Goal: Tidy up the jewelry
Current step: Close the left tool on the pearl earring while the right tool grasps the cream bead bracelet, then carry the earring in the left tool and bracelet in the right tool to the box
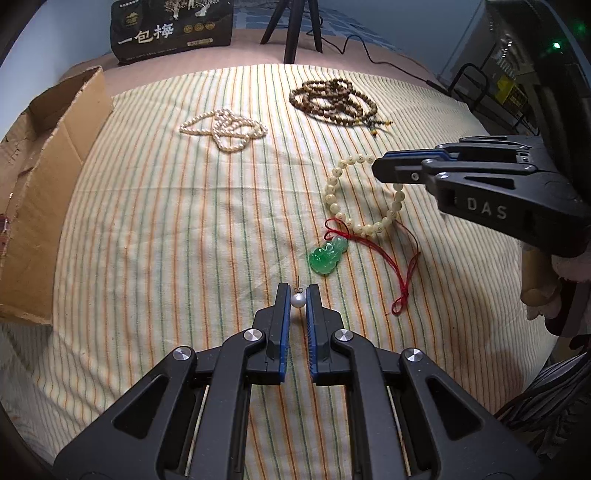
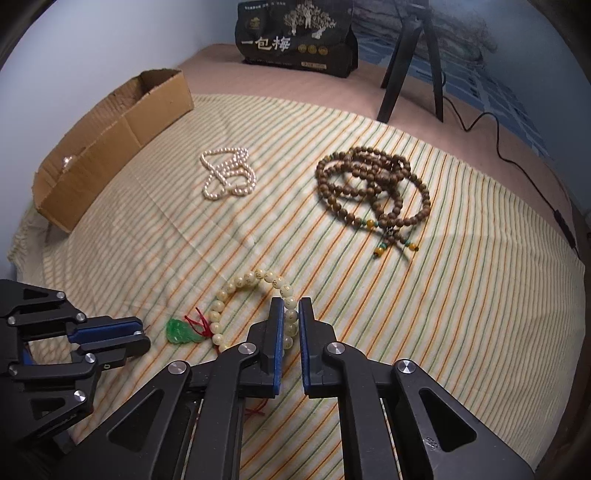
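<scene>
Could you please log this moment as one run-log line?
left gripper: shut on pearl earring | right gripper: straddling cream bead bracelet, grip unclear | cardboard box: open, left of cloth

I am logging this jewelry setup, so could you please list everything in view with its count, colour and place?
pearl earring: one, white, between the left claw's fingers
pendant: one, green on red cord, mid cloth, beside the bracelet
bracelet: one, cream beads, near right of cloth, a stretch between the right claw's fingers
pearl necklace: one, white, heaped at far centre
wooden beads: one strand, brown, coiled at far right
cloth: one, cream with stripes, under all jewelry
box: one, brown cardboard, open, left edge
bag: one, black, far back
tripod: one, black, far back
left claw: black, blue pads, nearly closed around the earring
right claw: black, blue pads, straddling the bracelet
</scene>
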`<state>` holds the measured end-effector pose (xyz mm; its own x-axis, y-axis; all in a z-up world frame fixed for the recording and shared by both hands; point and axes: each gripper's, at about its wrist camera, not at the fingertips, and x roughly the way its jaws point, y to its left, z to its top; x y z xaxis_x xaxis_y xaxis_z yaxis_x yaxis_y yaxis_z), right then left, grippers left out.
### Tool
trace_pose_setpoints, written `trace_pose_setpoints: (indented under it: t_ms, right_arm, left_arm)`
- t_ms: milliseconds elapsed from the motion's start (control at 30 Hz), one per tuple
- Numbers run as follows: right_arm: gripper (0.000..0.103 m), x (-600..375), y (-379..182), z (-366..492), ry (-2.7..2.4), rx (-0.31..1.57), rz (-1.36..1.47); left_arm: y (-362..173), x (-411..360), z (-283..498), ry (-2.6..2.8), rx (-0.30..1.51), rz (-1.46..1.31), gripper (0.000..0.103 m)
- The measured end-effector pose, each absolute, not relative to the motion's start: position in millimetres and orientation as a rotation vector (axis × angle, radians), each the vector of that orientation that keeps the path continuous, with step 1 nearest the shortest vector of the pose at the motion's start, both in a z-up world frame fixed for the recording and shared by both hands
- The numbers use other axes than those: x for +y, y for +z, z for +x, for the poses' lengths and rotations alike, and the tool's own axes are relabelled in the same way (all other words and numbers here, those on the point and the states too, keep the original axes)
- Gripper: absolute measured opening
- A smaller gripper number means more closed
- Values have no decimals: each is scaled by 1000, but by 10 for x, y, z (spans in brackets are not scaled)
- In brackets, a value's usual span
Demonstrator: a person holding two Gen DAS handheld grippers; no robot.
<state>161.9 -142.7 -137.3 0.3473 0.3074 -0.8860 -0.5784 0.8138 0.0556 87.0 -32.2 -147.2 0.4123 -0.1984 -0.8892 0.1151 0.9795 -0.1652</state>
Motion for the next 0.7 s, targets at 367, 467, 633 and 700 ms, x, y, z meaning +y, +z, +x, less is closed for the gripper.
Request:
trace_pose_setpoints:
  t_ms: [367, 467, 633, 700]
  right_arm:
    - [6, -1447, -1028, 1576, 572, 991, -253]
    - [6, -1456, -941, 1562, 561, 967, -248]
    - [6, -1474, -834, 1541, 552, 938, -240]
    - [6, -1481, -784, 1539, 552, 925, -234]
  left_arm:
    - [-1216, -159, 828, -184, 1064, -133, 6]
    - [-1130, -99, 814, -178, 1038, -144, 6]
    - [-970, -13, 808, -166, 995, -165, 6]
    - [-906, 20, 810, -161, 978, -170, 6]
